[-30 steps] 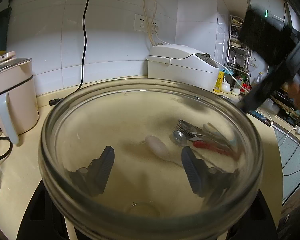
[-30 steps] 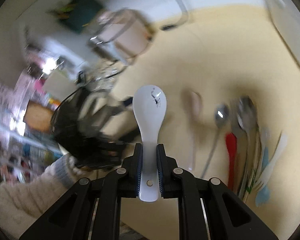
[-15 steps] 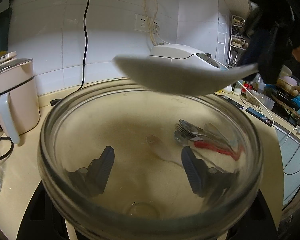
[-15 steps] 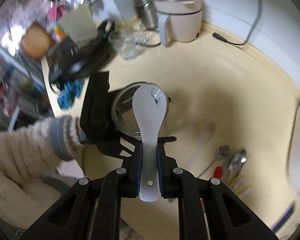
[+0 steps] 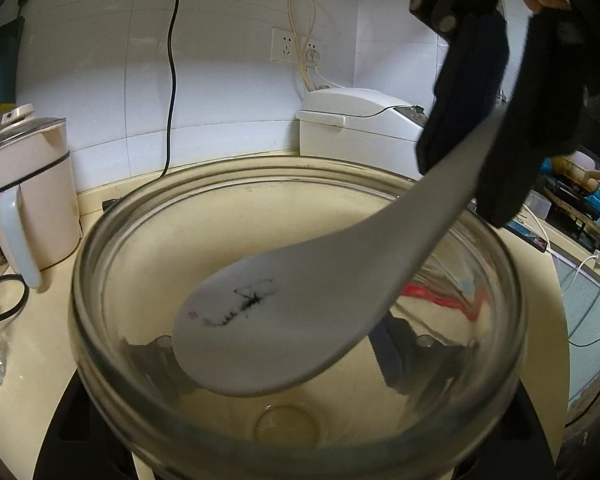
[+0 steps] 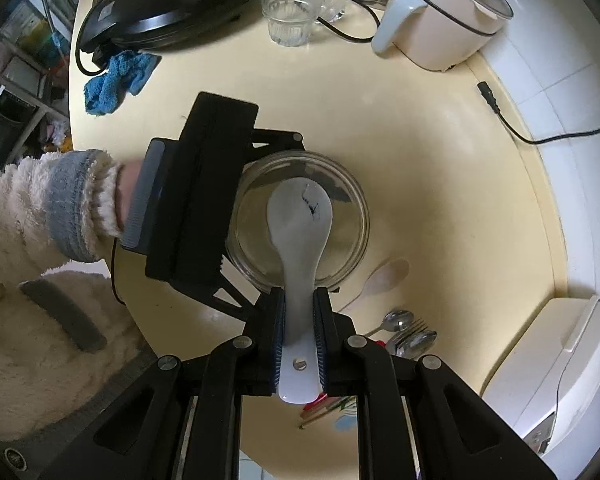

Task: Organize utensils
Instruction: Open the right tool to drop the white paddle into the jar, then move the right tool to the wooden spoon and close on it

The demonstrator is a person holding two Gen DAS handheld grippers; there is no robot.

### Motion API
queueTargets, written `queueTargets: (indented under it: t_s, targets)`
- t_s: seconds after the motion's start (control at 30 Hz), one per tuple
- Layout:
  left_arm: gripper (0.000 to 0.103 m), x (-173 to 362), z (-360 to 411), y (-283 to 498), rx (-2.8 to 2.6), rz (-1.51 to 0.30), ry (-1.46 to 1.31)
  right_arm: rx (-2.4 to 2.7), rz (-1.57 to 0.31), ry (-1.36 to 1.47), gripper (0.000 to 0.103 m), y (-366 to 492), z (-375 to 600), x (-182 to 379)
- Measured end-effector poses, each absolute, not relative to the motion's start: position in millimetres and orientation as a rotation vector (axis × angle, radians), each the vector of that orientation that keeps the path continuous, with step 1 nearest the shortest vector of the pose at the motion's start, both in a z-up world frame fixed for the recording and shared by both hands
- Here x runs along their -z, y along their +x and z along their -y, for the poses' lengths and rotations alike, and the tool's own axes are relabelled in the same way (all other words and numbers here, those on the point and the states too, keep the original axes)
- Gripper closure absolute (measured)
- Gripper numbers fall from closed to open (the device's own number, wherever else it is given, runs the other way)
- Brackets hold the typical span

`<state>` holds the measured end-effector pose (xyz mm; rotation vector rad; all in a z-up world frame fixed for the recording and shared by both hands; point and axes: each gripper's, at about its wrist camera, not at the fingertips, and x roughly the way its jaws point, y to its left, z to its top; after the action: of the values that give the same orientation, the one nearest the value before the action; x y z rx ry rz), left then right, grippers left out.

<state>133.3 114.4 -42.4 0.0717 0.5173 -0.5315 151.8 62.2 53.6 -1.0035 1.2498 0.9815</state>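
Note:
My right gripper (image 6: 299, 312) is shut on the handle of a white ceramic spoon (image 6: 300, 216) with a black mark on its bowl. The spoon's bowl hangs inside the mouth of a clear glass jar (image 6: 348, 196). My left gripper (image 5: 284, 350) is shut on that glass jar (image 5: 100, 280) and holds it on the counter; its fingers show through the glass. In the left wrist view the white spoon (image 5: 300, 312) reaches down into the jar from the right gripper (image 5: 484, 140) at the upper right. Other utensils (image 6: 404, 330) lie on the counter beside the jar.
A wooden spoon (image 6: 386, 278) lies right of the jar. A pink electric kettle (image 6: 444, 20), drinking glasses (image 6: 292, 8), a black griddle (image 6: 172, 4) and a blue cloth (image 6: 116, 80) stand at the far side. A white rice cooker (image 6: 556, 380) sits at the right.
My right gripper has carried the white spoon from above the utensil pile over to the jar and lowered its bowl into the jar's mouth. The left gripper and jar have stayed still.

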Motion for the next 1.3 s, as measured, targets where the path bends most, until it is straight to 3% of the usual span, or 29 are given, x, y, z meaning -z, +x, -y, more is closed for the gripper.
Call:
queueTargets:
  t_s: [0.27,0.5,0.83,1.3]
  targets:
    - [0.027,41.2,-115.6,134.9,0.537,-0.52,0.07,-0.968,-1.215,-0.856,0.086,161.5,-50.8,-73.3]
    - [0.026,41.6,-115.2,133.6,0.537,-0.52,0.072,-0.884,-1.192,-0.431,0.086,210.7,10.6,-103.5]
    - [0.026,41.5,-114.7,133.8,0.531,-0.522,0.076,-0.599,-1.322,-0.3,0.086,256.4,43.6,33.8]
    - [0.026,42.5,-112.5,137.7,0.528,-0.537,0.081,-0.552,-1.305,-0.297,0.082,254.1,14.7,87.6]
